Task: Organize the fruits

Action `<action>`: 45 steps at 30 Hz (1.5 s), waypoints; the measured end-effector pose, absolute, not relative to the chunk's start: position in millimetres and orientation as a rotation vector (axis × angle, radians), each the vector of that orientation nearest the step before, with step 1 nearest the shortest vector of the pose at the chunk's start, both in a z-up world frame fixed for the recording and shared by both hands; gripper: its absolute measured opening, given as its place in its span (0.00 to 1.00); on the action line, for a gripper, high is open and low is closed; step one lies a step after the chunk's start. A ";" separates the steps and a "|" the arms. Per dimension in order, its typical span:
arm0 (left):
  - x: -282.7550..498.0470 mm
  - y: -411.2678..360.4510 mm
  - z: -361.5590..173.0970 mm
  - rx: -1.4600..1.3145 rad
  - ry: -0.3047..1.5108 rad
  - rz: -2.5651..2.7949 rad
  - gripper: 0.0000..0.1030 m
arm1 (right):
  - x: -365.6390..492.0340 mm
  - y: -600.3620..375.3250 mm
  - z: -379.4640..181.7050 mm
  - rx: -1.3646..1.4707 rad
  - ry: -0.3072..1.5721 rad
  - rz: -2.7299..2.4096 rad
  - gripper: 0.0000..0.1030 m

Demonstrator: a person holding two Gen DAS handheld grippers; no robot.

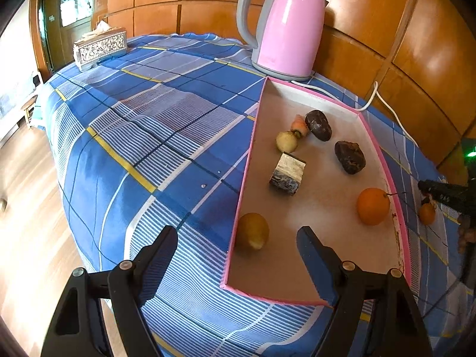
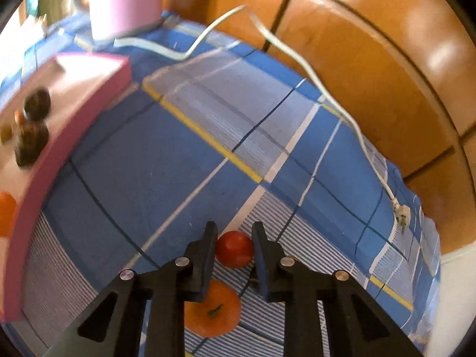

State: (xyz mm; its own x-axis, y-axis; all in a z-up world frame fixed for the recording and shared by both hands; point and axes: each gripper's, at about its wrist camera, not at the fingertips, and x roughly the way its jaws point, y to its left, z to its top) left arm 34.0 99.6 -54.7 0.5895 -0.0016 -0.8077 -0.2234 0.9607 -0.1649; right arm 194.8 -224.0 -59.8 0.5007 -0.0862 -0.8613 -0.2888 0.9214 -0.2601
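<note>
A pink-rimmed tray [image 1: 383, 160] lies on the blue checked cloth. In it are an orange [image 1: 373, 210], a yellow-green fruit [image 1: 253, 231], two dark brown fruits [image 1: 318, 125] [image 1: 350, 156], a small pale fruit [image 1: 286, 141], a small carrot-like piece [image 1: 300, 125] and a grey block [image 1: 288, 173]. My left gripper [image 1: 238, 255] is open above the tray's near left corner. My right gripper [image 2: 233, 250] is shut on a small red fruit [image 2: 235, 248], held above an orange [image 2: 215, 312] on the cloth. The tray [image 2: 74, 119] is at the left in the right wrist view.
A pink kettle [image 1: 285, 26] stands behind the tray, its white cord [image 2: 312, 71] and plug [image 2: 401, 215] trailing along the wooden wall. A patterned tissue box [image 1: 99, 48] sits at the far left corner. The right gripper shows at the left wrist view's right edge [image 1: 446, 195].
</note>
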 end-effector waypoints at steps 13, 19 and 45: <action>27.6 96.8 -45.0 -0.262 0.904 0.121 0.80 | 142.1 -189.9 -3.8 -0.186 0.874 0.271 0.23; 25.3 95.8 -40.9 -0.263 0.890 0.116 0.80 | 115.9 -150.8 -8.2 -0.128 0.880 0.407 0.23; 13.1 120.0 -35.5 -0.319 0.863 0.218 0.82 | 103.8 -56.1 -27.4 -0.148 0.909 0.553 0.23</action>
State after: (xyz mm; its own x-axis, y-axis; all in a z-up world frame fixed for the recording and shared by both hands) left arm 13.1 120.0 -35.5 0.6324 0.0588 -0.7724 -0.3145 0.9307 -0.1867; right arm 103.8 -56.1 -27.4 0.4861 0.3914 -0.7814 -0.5137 0.8513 0.1068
